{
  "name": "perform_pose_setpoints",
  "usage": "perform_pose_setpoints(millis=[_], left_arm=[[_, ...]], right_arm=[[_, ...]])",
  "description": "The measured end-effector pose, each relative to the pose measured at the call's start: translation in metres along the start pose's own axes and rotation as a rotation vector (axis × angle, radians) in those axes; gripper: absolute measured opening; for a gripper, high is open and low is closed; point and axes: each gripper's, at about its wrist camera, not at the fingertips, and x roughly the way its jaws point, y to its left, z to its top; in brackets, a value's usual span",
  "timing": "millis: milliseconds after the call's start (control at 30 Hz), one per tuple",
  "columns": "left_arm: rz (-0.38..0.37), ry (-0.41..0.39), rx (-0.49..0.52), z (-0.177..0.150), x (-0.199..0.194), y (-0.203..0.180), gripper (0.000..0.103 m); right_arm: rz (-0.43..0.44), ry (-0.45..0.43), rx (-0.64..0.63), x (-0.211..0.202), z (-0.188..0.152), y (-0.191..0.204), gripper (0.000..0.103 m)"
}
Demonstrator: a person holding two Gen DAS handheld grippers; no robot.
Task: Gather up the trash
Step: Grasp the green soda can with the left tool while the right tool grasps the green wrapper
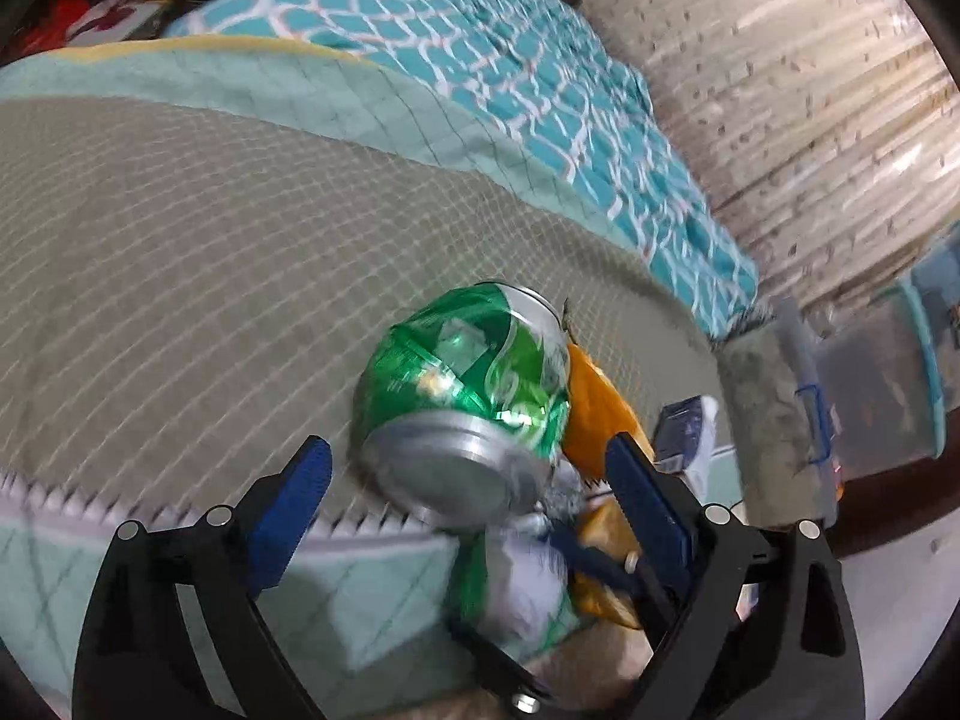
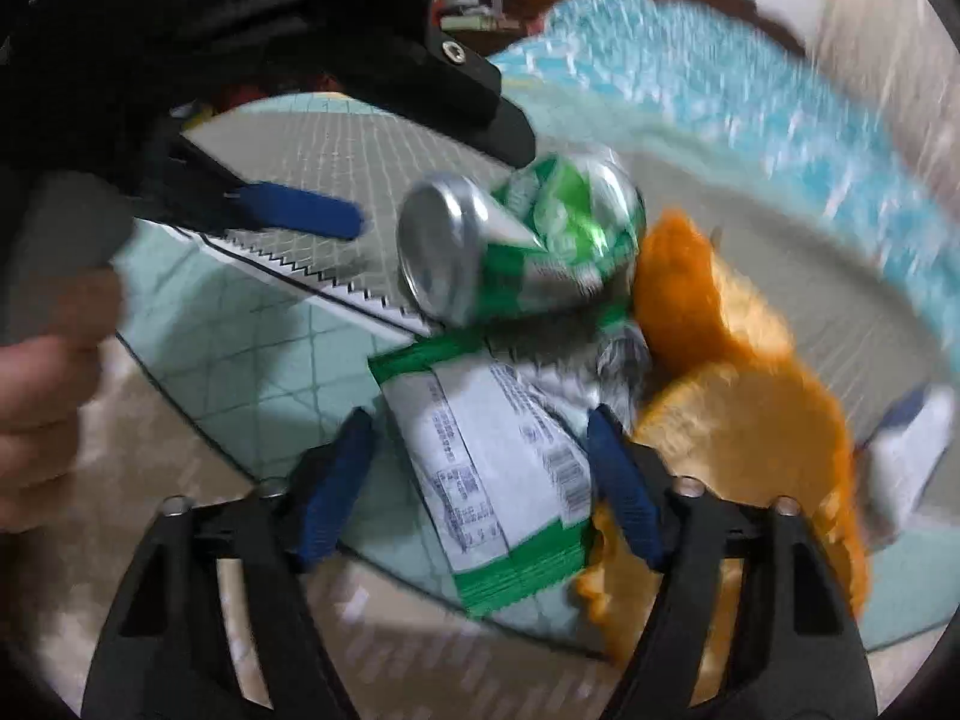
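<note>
Trash on bed, none collected yet.
I am holding left claw point(image 1: 468, 480) and right claw point(image 2: 480, 480) released; can point(image 1: 468, 384), wrapper point(image 2: 498, 480), orange bag point(image 2: 750, 414) remaining.

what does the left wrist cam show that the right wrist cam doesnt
Only the left wrist view shows the clear storage bin on the floor and the wood-plank floor. Only the right wrist view shows the person's hand, the left gripper from outside, and the printed back of the green-and-white wrapper. Both show the crushed green can, the orange wrapper, and the quilted mat.
</note>
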Motion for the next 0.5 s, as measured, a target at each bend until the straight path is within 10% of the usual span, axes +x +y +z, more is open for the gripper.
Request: perform_pose_setpoints(millis=[133, 500], left_arm=[[0.045, 0.027, 0.058, 0.007, 0.022, -0.003, 0.081], [0.030, -0.018, 0.029, -0.072, -0.022, 0.000, 0.057]], right_arm=[[0.058, 0.002, 0.073, -0.030, -0.032, -0.010, 0.026], [0.212, -0.090, 0.256, -0.115, -0.137, -0.018, 0.023]])
